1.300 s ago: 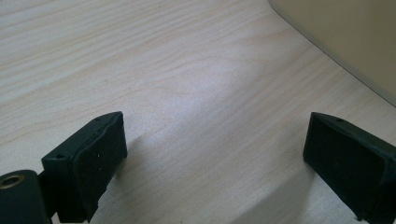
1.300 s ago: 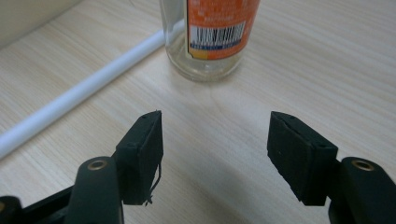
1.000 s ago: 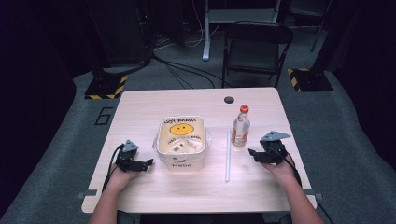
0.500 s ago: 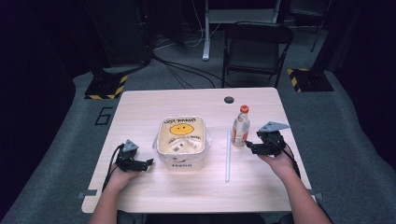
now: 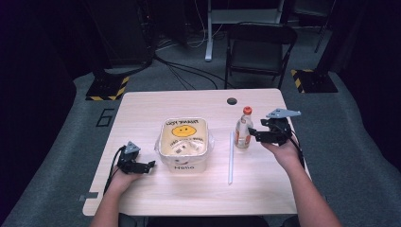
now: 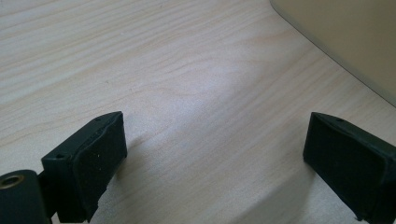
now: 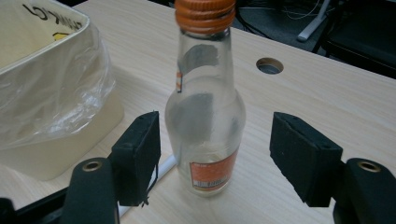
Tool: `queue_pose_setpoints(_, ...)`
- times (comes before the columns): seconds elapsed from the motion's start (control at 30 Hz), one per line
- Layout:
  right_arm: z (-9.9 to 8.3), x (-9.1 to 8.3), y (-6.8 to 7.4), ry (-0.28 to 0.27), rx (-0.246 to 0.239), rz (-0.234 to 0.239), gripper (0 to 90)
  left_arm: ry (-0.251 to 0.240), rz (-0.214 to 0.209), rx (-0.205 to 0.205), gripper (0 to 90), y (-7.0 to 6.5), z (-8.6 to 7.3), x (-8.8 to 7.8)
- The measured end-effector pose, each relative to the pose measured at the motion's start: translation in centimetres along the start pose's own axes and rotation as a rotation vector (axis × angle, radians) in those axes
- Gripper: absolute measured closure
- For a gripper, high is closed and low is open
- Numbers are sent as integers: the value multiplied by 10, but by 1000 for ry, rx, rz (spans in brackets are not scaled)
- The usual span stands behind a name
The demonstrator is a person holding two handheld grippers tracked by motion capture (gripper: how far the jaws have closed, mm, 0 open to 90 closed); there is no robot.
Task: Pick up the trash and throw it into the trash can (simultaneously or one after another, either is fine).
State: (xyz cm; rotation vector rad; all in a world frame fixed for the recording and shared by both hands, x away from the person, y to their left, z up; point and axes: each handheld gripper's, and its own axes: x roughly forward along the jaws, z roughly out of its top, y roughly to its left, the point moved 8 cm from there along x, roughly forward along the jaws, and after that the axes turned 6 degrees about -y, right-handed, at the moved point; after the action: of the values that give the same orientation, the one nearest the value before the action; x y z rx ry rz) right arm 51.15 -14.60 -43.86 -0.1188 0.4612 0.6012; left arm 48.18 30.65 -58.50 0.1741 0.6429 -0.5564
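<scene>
Item: glass bottle (image 7: pixel 205 112), orange cap, upright on the worktop (image 5: pixel 156 101), just right of the lined bin (image 5: pixel 183 142), white straw (image 5: pixel 230 158) at its base.
Right claw (image 7: pixel 215 149): jaws apart, flanking the bottle, not touching.
Left claw (image 6: pixel 215 158): jaws apart, empty, low over bare wood beside the bin.
Risk: an off-centre closure likely nudges the tall, narrow bottle over; smooth glass may slip; the near jaw could catch the straw.

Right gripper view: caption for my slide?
Open right tool lined up on the upright orange-capped glass bottle, beside the plastic-lined bin.
</scene>
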Motion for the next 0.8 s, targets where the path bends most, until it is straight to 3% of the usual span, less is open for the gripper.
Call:
queue_pose_setpoints(0.3, 6, 5, -7, 0, 45, 18, 332, -1, 0, 0, 58, 0, 0, 0)
queue_pose_setpoints(0.6, 26, 7, 1, -15, 0, 31, 326, 9, -2, 10, 58, 1, 0, 0)
queue_pose_setpoints(0.8, 36, 10, 2, -29, 0, 32, 325, 0, 0, 3, 58, 0, 0, 0)
